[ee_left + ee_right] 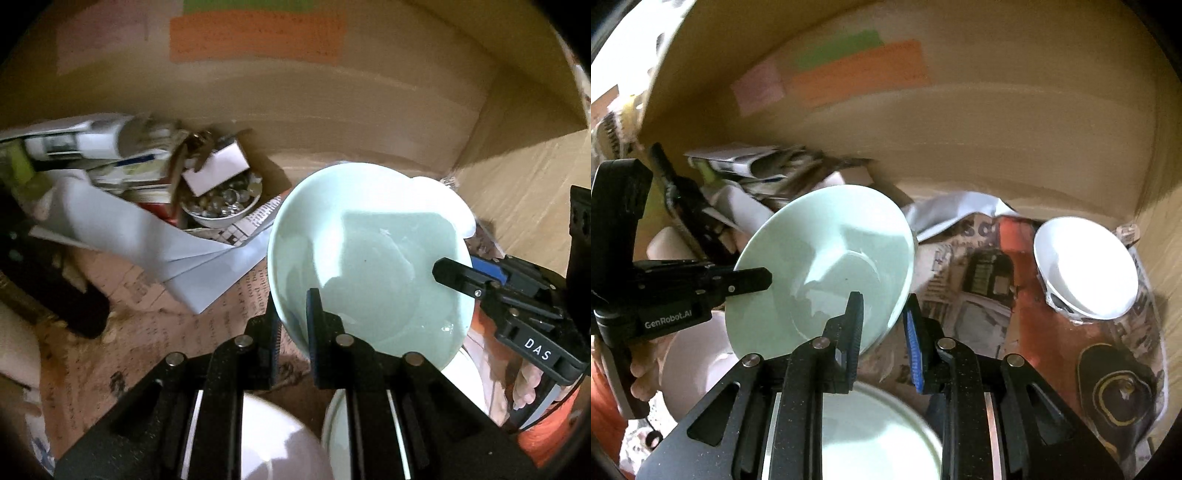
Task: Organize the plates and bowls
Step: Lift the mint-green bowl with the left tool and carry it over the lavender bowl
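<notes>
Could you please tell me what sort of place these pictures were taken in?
Probably the inside of a wooden cupboard or shelf used for household storage: plain brown wooden walls, newspaper lining the floor, and crockery such as a white ceramic bowl beside cluttered papers.

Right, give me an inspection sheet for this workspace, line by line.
Surface: newspaper lining inside a cardboard box.
Job's things: pale green bowl held tilted; white bowl on the newspaper, far right; more dishes below, blurred.
Clutter: papers, small bowl of glass beads.
Grippers: left gripper and right gripper each shut on the green bowl's rim, opposite sides.
Cables: nothing seen.
Surroundings: coloured labels on the box wall.
</notes>
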Available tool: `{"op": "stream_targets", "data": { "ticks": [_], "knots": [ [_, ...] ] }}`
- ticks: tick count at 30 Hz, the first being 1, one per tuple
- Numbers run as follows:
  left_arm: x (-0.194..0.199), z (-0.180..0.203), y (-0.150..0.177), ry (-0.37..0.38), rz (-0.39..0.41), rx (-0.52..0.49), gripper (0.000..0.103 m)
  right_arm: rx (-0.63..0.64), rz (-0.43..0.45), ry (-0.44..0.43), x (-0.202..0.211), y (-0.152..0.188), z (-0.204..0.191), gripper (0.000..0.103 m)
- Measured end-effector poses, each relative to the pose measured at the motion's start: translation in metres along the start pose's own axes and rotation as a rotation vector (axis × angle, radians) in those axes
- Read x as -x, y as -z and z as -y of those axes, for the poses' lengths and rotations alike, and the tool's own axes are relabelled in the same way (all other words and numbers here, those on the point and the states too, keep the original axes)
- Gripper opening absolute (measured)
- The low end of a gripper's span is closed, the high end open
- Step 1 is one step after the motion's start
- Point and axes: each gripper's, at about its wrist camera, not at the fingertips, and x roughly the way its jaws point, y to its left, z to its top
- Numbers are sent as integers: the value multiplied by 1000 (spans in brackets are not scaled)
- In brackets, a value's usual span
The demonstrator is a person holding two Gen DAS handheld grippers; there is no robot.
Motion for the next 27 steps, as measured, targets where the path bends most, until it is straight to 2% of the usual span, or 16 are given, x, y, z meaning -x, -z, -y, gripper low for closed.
{"op": "stream_targets", "data": {
  "ticks": [14, 27],
  "knots": [
    [79, -24, 51, -53, 125, 30, 12, 65, 66, -76, 33, 18, -65, 20],
    [111, -60, 102, -76, 124, 94, 12, 98, 41, -147, 32, 40, -109, 20]
  ]
}}
